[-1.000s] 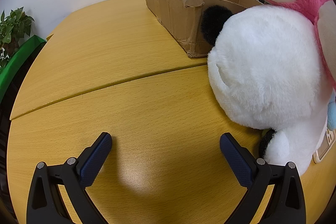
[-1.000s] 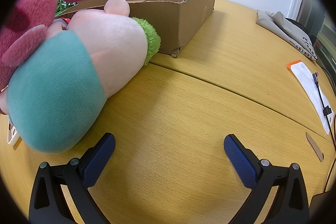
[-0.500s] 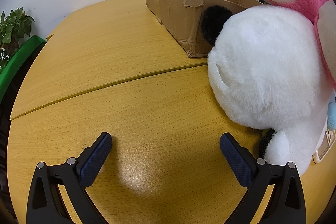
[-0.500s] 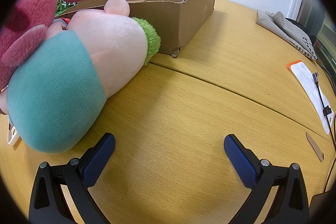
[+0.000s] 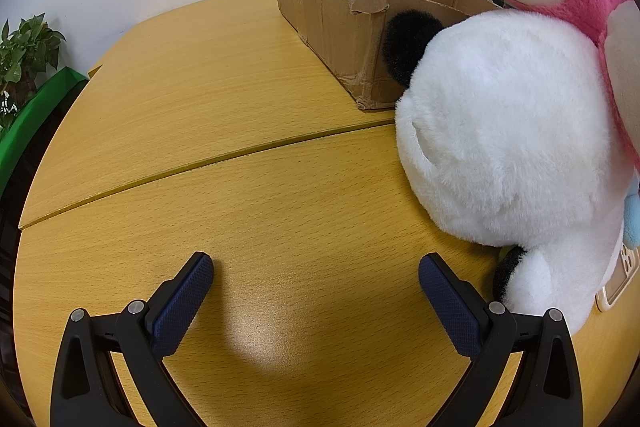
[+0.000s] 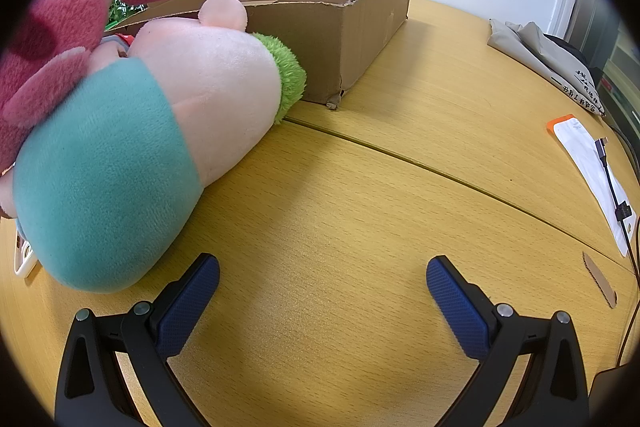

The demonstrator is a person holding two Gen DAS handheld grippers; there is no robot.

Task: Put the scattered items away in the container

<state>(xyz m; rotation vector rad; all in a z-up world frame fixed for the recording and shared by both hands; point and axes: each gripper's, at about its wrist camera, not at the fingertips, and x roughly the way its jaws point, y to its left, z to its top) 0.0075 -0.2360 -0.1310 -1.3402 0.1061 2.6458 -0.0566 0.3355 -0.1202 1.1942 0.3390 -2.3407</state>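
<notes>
The white plush toy [image 5: 508, 131] lay on the surface just right of the left gripper [image 5: 316, 287], touching the cardboard box [image 5: 340, 27] behind it, while both grippers' jaws stood wide apart and empty.

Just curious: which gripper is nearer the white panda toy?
Left. The left gripper sits just left of the white panda toy; the right gripper faces the teal plush instead.

Before the left gripper [image 5: 316, 273] the wooden table [image 5: 192, 99] is bare up to the cardboard box [image 5: 340, 27]; the white plush [image 5: 508, 131] blocks its right side. The right gripper [image 6: 323, 277] has bare table ahead (jaws wide apart), with the pink-and-teal plush [image 6: 132, 147] close on its left.
</notes>
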